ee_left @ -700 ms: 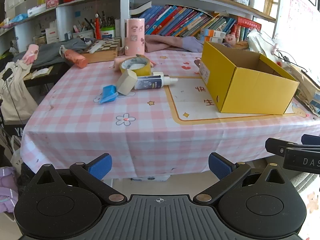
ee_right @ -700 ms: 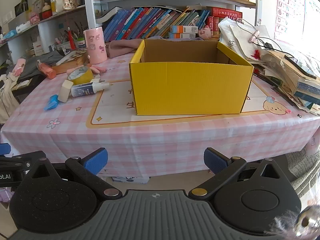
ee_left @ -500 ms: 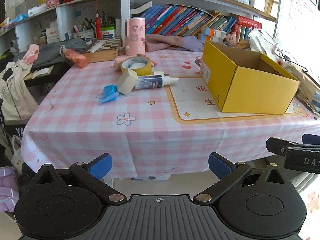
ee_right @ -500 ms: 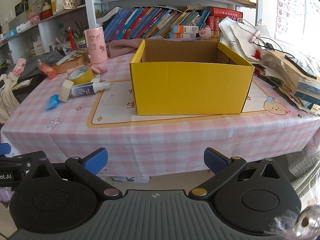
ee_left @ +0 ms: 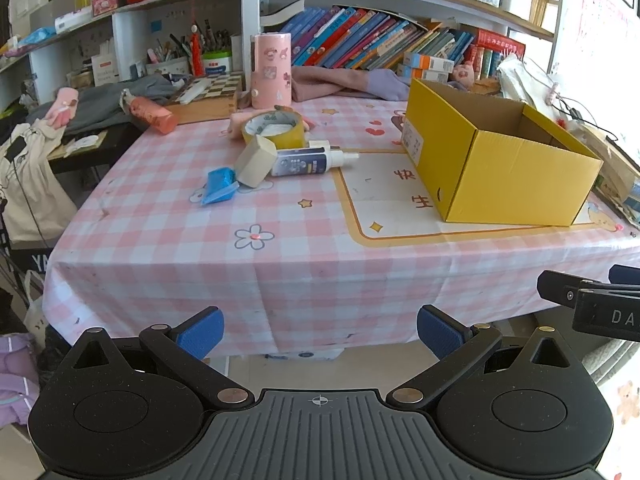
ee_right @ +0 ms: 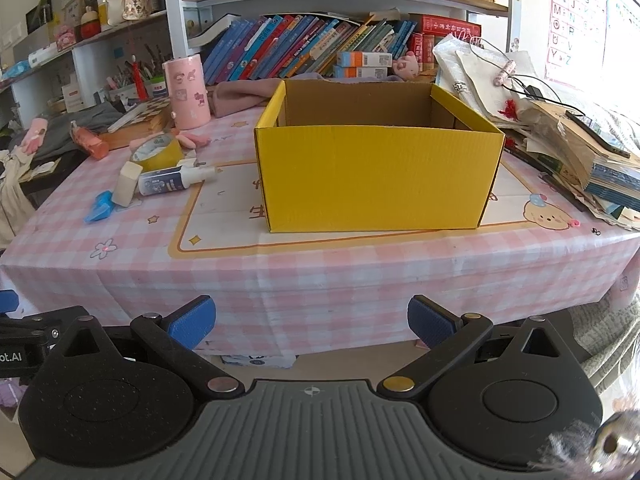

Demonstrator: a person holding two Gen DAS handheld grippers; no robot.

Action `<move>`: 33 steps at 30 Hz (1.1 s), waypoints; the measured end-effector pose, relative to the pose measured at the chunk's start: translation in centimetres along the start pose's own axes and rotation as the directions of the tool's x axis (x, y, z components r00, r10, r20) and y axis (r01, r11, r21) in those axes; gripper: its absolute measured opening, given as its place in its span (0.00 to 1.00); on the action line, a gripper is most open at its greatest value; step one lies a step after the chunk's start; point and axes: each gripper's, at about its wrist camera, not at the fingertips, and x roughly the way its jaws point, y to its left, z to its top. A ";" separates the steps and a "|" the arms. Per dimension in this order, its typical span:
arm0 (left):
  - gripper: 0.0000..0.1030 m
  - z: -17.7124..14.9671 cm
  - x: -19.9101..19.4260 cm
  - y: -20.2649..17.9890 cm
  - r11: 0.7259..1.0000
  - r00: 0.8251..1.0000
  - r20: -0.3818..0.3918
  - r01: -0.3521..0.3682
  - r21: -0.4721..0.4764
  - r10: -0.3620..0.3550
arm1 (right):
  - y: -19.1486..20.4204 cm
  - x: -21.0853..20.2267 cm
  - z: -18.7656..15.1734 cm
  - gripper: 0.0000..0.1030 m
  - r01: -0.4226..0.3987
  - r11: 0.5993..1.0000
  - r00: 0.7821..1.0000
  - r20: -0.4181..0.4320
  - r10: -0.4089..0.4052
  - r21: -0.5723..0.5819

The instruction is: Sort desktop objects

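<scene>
The yellow box's (ee_right: 376, 180) floor lay hidden behind its near wall, ahead of the right gripper (ee_right: 310, 320). The print on the glue bottle (ee_left: 308, 162) ahead of the left gripper (ee_left: 320, 328) was too small to read. The left view's right edge cut off the right gripper.

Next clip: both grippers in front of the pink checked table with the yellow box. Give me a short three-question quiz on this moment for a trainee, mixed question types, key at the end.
1. True or false: the yellow box already holds the tape roll.
2. Multiple choice: the beige block leans against which item? A) the white bottle B) the pink canister C) the yellow box
3. Short answer: what state are the left gripper and right gripper in, and does either hold anything?

Key
1. False; the roll lies on the tablecloth, left of the box.
2. A
3. Both are open and empty, short of the table's near edge.
</scene>
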 end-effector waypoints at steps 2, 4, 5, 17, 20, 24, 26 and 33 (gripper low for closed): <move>1.00 0.0 0.1 0.1 1.000 1.000 -0.001 -0.002 0.001 0.002 | 0.0 0.0 0.0 1.00 0.000 1.000 1.000 0.000 0.000 0.000; 1.00 0.0 0.2 0.1 1.000 1.000 -0.004 -0.004 0.002 0.004 | 0.0 0.1 0.0 1.00 -0.002 1.000 1.000 -0.001 0.002 -0.003; 1.00 0.0 0.2 0.2 1.000 1.000 -0.005 -0.004 0.004 0.004 | 0.0 0.1 0.0 1.00 -0.002 1.000 1.000 -0.001 0.002 -0.004; 1.00 0.2 0.3 0.2 1.000 1.000 -0.021 -0.009 0.015 0.010 | 0.3 0.3 0.0 1.00 -0.008 1.000 1.000 -0.003 0.008 -0.015; 1.00 0.2 0.4 0.3 1.000 1.000 -0.023 -0.010 0.013 0.010 | 0.4 0.3 0.0 1.00 -0.007 1.000 1.000 -0.003 0.007 -0.015; 1.00 0.3 0.6 0.5 1.000 0.999 -0.031 -0.008 0.012 0.009 | 0.6 0.5 0.1 1.00 -0.010 1.000 1.000 -0.009 0.010 -0.018; 1.00 0.3 0.8 0.6 1.000 0.999 -0.038 -0.006 0.012 0.007 | 0.7 0.7 0.1 1.00 -0.013 1.000 1.000 -0.015 0.013 -0.021; 1.00 0.4 0.9 0.5 1.000 0.999 -0.036 0.002 0.027 -0.001 | 1.2 1.4 0.3 1.00 -0.026 0.999 0.999 -0.031 0.025 -0.034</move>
